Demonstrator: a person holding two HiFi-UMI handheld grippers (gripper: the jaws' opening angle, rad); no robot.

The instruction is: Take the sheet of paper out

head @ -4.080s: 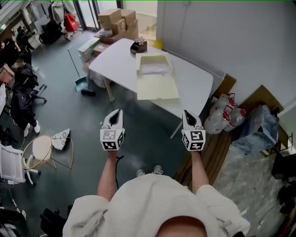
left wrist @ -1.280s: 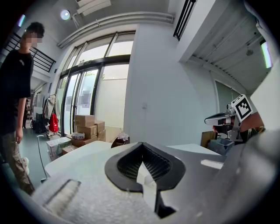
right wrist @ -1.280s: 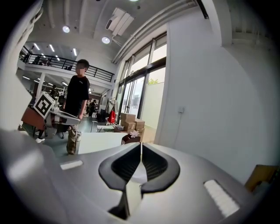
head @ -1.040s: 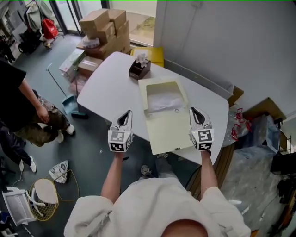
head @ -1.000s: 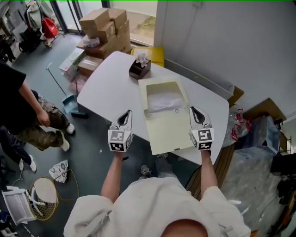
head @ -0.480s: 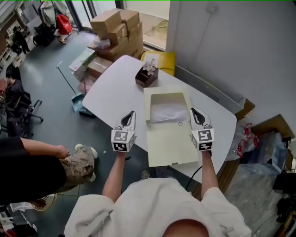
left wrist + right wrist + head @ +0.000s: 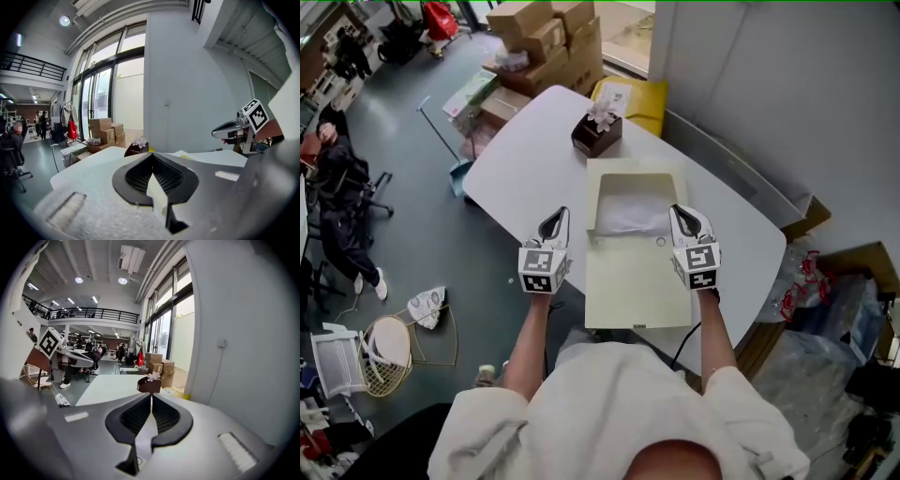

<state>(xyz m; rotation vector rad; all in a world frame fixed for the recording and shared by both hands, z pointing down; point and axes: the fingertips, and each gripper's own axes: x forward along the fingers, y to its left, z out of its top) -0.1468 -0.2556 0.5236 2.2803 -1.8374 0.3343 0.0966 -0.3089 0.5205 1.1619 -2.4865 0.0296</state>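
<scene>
A pale yellow box file lies open on the white table. The white sheet of paper rests in its far half. My right gripper is shut and empty, hovering over the file's right side just beside the paper. At the table's near left edge, left of the file, hangs my left gripper, also shut and empty. The left gripper view shows its jaws closed, with the right gripper off to the side. In the right gripper view, the closed right gripper points toward the tissue box.
A brown tissue box stands at the table's far end. Cardboard boxes and a yellow item sit beyond it. A grey wall runs along the right. A dustpan and a seated person are on the floor side at left.
Both grippers have come forward over the table; the right one now sits beside the paper. The person walking at the left has gone from view.
</scene>
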